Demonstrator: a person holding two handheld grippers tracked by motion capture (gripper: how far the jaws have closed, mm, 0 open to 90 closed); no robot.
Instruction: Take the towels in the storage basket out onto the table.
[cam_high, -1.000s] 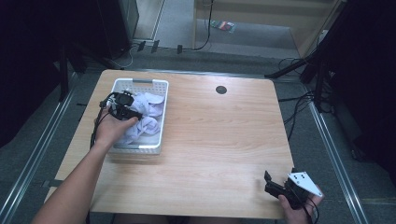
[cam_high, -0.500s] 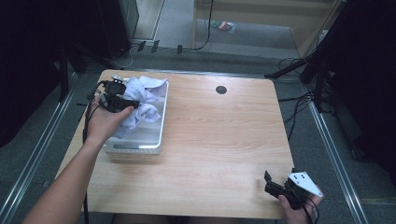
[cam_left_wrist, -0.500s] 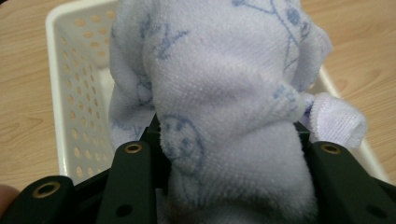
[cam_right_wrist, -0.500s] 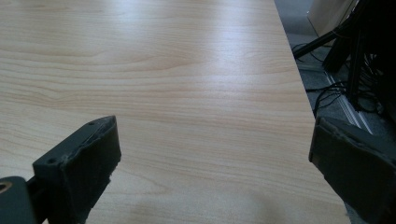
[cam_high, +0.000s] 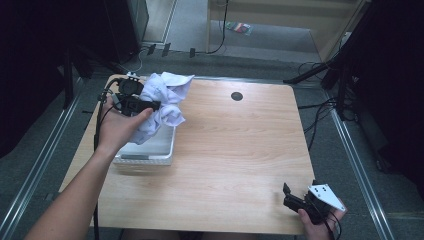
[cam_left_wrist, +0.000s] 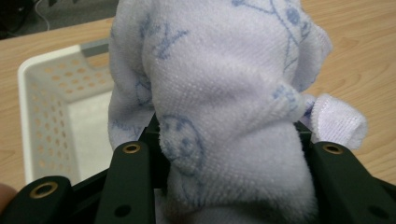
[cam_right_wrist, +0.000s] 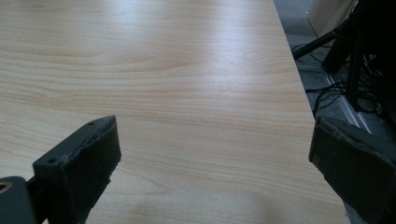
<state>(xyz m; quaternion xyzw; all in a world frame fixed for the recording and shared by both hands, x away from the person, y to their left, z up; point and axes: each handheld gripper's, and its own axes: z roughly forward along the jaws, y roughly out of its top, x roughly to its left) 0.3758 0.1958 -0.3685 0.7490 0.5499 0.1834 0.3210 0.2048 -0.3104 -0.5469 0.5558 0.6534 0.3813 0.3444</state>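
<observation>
White and fluffy, the towel (cam_left_wrist: 224, 121) is soft like a baby washcloth. It has little pale blue drawings on it. One looks like a round smiley face, and others look like thin lines and dots. It is all bunched up in a lump, not flat. One rolled corner sticks out at the side like a small tube.

The left tool (cam_high: 142, 105) has the towel pinched tight between its two black jaws. In the left gripper view the cloth bulges out above the jaws and hides the gap between them. The person's left hand (cam_high: 120, 127) holds that tool up in the air. The towel hangs above the far end of the basket (cam_high: 150, 150), not lying inside it.

The basket is pale grey plastic with rows of small round holes in its walls. What can be seen of its inside looks bare. It sits near the left edge of the tabletop (cam_high: 240, 150), which is light wood with wavy lines in it.

Far away, at the near right corner of the tabletop, the right tool (cam_high: 295, 196) sits low in the person's other hand. Its jaws are wide apart with nothing between them. A small dark round hole (cam_high: 237, 96) sits near the far edge of the tabletop.
</observation>
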